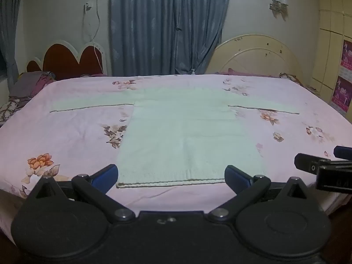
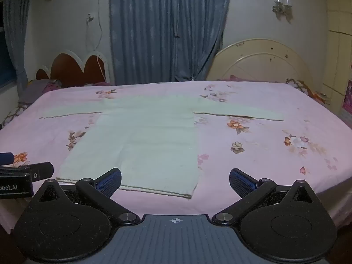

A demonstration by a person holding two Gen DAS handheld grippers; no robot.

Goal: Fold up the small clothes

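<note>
Left gripper (image 1: 171,177) tilted down, agape, sweater (image 1: 176,132) flat

blue curtains (image 1: 169,26) hung behind the pink floral bed (image 1: 66,132); a cream headboard (image 1: 257,55) stood right, a wall lamp (image 1: 279,4) above.

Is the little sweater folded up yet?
No, spread flat. The sweater lies on the bed, both sleeves stretched straight out sideways.

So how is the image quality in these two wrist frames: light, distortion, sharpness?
Left wrist view: dim, bluish room light, the pale sweater nearly washed out; fisheye bows the bed edge. Right wrist view: same low light and curvature, soft detail on the curtain, the open right gripper fairly sharp.
</note>
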